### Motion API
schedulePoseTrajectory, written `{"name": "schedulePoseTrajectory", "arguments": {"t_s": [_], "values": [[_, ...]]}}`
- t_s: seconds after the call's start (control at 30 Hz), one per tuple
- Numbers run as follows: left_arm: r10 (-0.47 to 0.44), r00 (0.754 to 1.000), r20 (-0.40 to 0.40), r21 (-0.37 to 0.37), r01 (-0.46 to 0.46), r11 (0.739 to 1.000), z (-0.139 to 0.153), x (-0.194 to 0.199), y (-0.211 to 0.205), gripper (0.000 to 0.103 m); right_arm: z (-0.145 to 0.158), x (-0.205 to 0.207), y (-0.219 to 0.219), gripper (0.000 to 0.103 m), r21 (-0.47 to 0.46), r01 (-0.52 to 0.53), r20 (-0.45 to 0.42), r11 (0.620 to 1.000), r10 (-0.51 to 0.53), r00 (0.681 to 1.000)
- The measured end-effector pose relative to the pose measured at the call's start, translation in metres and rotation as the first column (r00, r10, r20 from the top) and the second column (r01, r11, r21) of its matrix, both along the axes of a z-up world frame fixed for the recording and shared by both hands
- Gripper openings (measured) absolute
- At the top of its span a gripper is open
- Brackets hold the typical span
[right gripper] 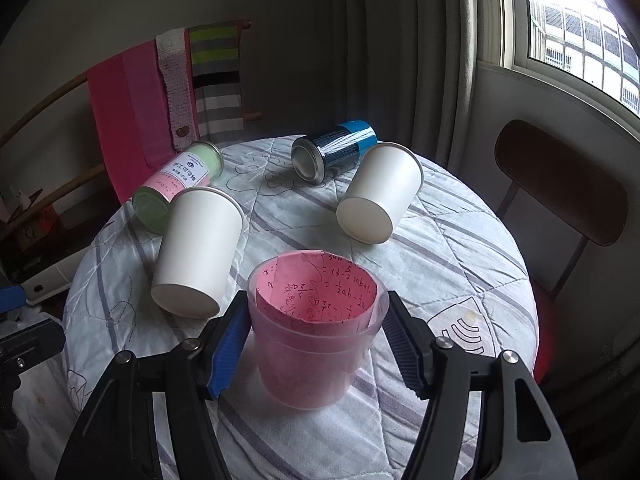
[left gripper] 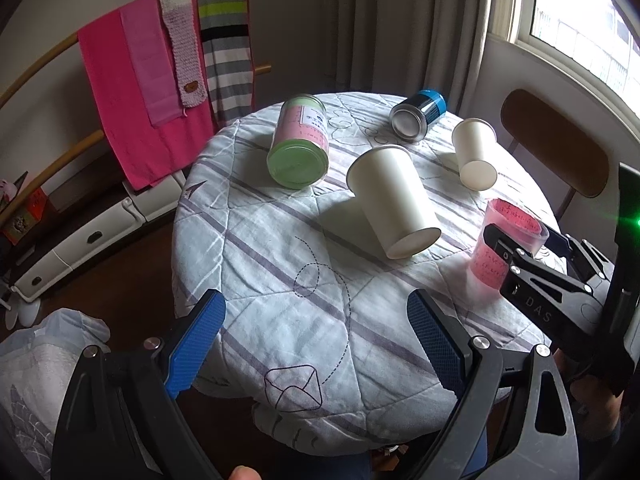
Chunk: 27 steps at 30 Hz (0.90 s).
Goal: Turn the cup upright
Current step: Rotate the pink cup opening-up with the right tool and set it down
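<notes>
A clear plastic cup lined with pink written paper [right gripper: 316, 332] stands upright on the quilted round table [right gripper: 460, 260], also in the left wrist view [left gripper: 506, 248]. My right gripper [right gripper: 316, 340] is closed around its sides, both blue pads touching it. Two white paper cups lie on their sides: one near the middle [left gripper: 394, 200] [right gripper: 200, 248], one farther right [left gripper: 476, 154] [right gripper: 380, 196]. My left gripper [left gripper: 316, 344] is open and empty above the table's near edge.
A green-lidded jar [left gripper: 300, 144] and a blue can [left gripper: 418, 114] lie on their sides at the table's far part. A wooden chair [left gripper: 556, 140] stands at the right. A rack with pink and striped towels [left gripper: 160, 72] stands behind left.
</notes>
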<state>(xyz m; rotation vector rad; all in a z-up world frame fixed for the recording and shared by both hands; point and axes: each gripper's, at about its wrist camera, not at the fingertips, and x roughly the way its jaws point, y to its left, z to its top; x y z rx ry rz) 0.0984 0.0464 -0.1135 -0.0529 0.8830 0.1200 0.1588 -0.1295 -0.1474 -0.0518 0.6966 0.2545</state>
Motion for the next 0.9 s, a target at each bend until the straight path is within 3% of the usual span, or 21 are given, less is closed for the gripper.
{"name": "schedulePoseTrajectory", "arguments": {"t_s": [0.43, 0.73, 0.9], "values": [[0.015, 1.000, 0.014, 0.001, -0.015, 1.000, 0.006, -0.011, 0.001, 0.094, -0.006, -0.026, 0.001, 0.067, -0.022, -0.024, 0.086, 0.999, 0.026, 0.996], [0.008, 1.000, 0.013, 0.004, -0.008, 1.000, 0.007, -0.012, -0.004, 0.094, -0.014, -0.033, 0.001, 0.075, -0.036, -0.047, 0.090, 0.998, 0.050, 0.995], [-0.010, 1.000, 0.013, 0.000, 0.010, 1.000, 0.009, -0.013, -0.012, 0.094, -0.004, -0.037, -0.008, 0.079, -0.016, -0.065, 0.047, 0.998, 0.066, 0.997]]}}
